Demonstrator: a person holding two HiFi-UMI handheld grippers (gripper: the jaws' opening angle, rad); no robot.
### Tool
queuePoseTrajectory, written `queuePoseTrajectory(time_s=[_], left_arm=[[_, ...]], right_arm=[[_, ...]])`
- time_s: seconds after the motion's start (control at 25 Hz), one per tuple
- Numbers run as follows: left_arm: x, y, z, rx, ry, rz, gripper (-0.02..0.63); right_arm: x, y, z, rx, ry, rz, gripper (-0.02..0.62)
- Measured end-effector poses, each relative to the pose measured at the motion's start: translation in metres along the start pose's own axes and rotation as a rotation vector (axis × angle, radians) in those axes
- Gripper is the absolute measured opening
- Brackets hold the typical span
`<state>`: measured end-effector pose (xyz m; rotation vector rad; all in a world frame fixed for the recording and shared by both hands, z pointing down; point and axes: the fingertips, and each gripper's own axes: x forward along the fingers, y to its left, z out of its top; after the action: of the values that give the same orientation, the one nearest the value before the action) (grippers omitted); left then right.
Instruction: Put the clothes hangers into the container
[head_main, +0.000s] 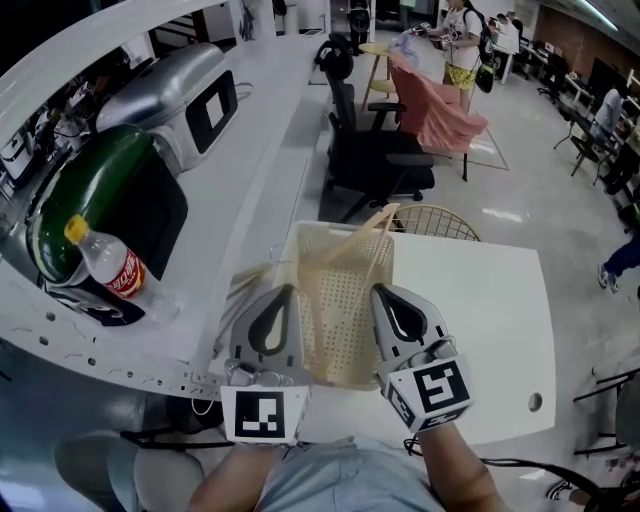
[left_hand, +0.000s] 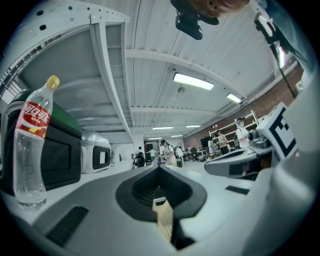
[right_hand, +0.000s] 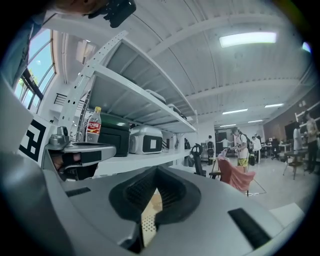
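A cream perforated basket (head_main: 345, 310) sits on the white table (head_main: 490, 320) right in front of me. Pale hangers (head_main: 372, 232) lean inside it, and their ends poke over its far rim. More pale hanger parts (head_main: 250, 280) show at its left side. My left gripper (head_main: 277, 318) is shut on the basket's left rim, and my right gripper (head_main: 395, 315) is shut on its right rim. In the left gripper view the left gripper (left_hand: 162, 212) pinches a strip of the basket's perforated wall (left_hand: 166, 222). In the right gripper view the right gripper (right_hand: 150, 215) pinches a like strip (right_hand: 148, 226).
A long white bench runs along the left with a cola bottle (head_main: 110, 268), a green and black appliance (head_main: 110, 205) and a silver appliance (head_main: 180, 95). A black office chair (head_main: 370, 155) and a round wire seat (head_main: 440, 222) stand beyond the table. People stand far back.
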<state>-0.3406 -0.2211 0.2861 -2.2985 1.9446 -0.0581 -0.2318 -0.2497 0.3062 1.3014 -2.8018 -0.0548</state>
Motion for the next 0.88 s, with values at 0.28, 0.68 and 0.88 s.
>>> queuePoseTrajectory(time_s=[0.28, 0.68, 0.88], left_arm=[[-0.003, 0.004, 0.004, 0.011, -0.007, 0.026, 0.012], [-0.006, 0.005, 0.005, 0.020, -0.010, 0.025, 0.012], [-0.009, 0.002, 0.004, 0.023, -0.008, 0.017, 0.012]], right_arm=[[-0.008, -0.019, 0.003, 0.007, -0.017, -0.044, 0.011], [-0.008, -0.015, 0.001, 0.001, -0.013, -0.036, 0.011], [-0.008, -0.014, -0.003, 0.012, -0.008, -0.042, 0.011]])
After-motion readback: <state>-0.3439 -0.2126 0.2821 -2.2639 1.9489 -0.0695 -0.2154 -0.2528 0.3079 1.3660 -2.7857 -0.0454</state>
